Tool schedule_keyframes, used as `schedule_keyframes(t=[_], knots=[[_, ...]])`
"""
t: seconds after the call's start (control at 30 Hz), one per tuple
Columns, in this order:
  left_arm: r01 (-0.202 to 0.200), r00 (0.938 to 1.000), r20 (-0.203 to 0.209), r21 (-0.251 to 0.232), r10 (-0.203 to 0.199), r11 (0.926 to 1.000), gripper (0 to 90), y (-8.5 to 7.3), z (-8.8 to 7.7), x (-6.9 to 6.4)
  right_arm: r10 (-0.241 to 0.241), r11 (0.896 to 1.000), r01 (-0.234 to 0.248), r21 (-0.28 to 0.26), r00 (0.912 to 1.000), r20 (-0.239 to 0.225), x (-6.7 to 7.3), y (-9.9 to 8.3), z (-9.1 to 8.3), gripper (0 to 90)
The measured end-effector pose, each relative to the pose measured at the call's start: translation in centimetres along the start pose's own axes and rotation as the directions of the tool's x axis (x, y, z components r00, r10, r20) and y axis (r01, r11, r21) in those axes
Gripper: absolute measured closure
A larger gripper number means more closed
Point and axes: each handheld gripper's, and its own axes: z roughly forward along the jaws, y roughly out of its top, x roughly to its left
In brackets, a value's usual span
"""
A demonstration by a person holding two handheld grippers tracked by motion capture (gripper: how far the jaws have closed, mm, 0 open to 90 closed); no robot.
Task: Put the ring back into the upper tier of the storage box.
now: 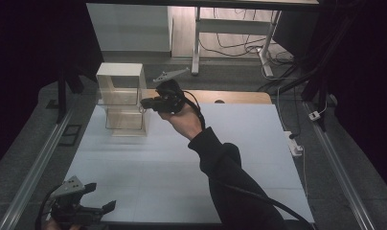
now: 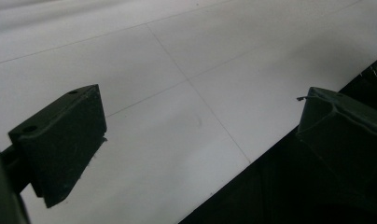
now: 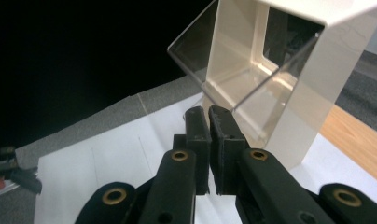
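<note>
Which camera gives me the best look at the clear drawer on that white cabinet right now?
The right gripper view: the clear drawer is close up, pulled out of the white cabinet just beyond the shut right gripper. The high view shows it smaller and fainter, at the table's far left. The left gripper view looks across the table.

So the thing I'm working at is a little white drawer cabinet [image 1: 120, 98] with clear plastic drawers, standing upright on the white table. From my right gripper's [image 3: 208, 112] view the top clear drawer [image 3: 238, 70] is pulled out, its corner jutting above and just past the closed jaws, and the white frame [image 3: 317, 88] rises to their right.
</note>
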Motion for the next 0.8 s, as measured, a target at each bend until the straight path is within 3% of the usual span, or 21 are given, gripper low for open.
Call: schedule_keyframes(t=[0.8], knots=[[-0.001, 1.0, 0.006, 0.0, 0.001, 1.0, 1.5, 0.0, 0.0, 0.0, 0.002, 1.0, 0.0, -0.029, 0.9984, 0.057, -0.9, 2.8, 4.8, 86.7]])
